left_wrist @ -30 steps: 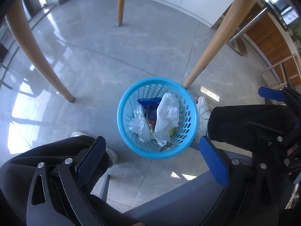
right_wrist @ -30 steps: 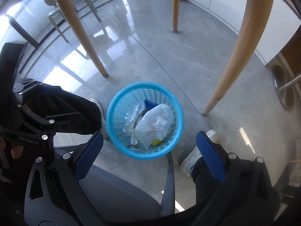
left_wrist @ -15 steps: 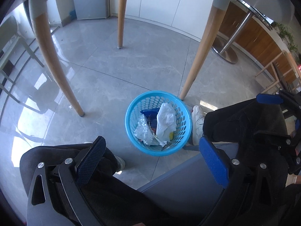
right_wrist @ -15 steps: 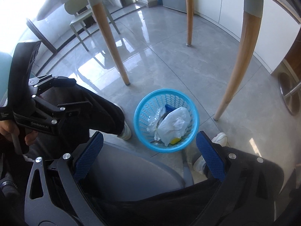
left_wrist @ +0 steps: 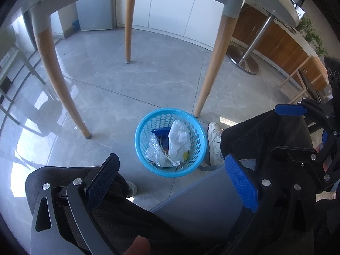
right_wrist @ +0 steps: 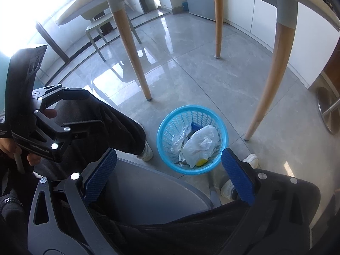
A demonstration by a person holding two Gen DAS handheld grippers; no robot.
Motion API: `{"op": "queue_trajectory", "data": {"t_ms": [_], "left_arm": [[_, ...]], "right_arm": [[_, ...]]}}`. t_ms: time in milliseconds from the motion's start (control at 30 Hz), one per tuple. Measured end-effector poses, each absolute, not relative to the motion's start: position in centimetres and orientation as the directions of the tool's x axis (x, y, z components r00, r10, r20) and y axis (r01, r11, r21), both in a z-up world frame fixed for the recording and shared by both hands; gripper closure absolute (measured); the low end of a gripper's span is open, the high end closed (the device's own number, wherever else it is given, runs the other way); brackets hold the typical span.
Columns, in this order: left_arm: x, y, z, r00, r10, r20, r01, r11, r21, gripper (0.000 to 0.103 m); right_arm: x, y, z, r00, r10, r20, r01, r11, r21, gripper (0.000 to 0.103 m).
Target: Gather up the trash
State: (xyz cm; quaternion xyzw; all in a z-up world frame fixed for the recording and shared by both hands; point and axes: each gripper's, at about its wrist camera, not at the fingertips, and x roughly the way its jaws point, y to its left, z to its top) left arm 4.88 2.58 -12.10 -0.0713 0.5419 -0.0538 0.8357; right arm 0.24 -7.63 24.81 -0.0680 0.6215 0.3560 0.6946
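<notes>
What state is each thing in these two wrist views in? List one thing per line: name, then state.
Blue basket: upright on the floor, partly filled with trash.
White plastic bag: crumpled, lying inside the basket.
Clear wrapper: crumpled, inside the basket beside the bag.
Left gripper: open, holding nothing.
Right gripper: open, holding nothing.
White shoe: flat on the floor, next to the basket.

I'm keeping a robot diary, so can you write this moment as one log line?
left hand-held gripper: open, empty | right hand-held gripper: open, empty | blue basket: on floor, holds white bag
</notes>
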Motion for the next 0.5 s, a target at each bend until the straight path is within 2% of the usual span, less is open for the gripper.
{"op": "queue_trajectory", "data": {"t_ms": [400, 500], "left_arm": [[4.73, 2.62, -11.81, 0.424, -0.168, -0.890, 0.015, 0.984, -0.179, 0.006], [4.65, 2.26, -11.85, 0.436, -0.139, -0.889, 0.019, 0.989, -0.146, 0.006]], "right_arm": [[0.27, -7.77, 24.43, -0.037, 0.404, -0.914, -0.564, 0.746, 0.353, 0.009], [0.26, -7.74, 24.42, -0.035, 0.403, -0.915, -0.566, 0.746, 0.350, 0.009]]}}
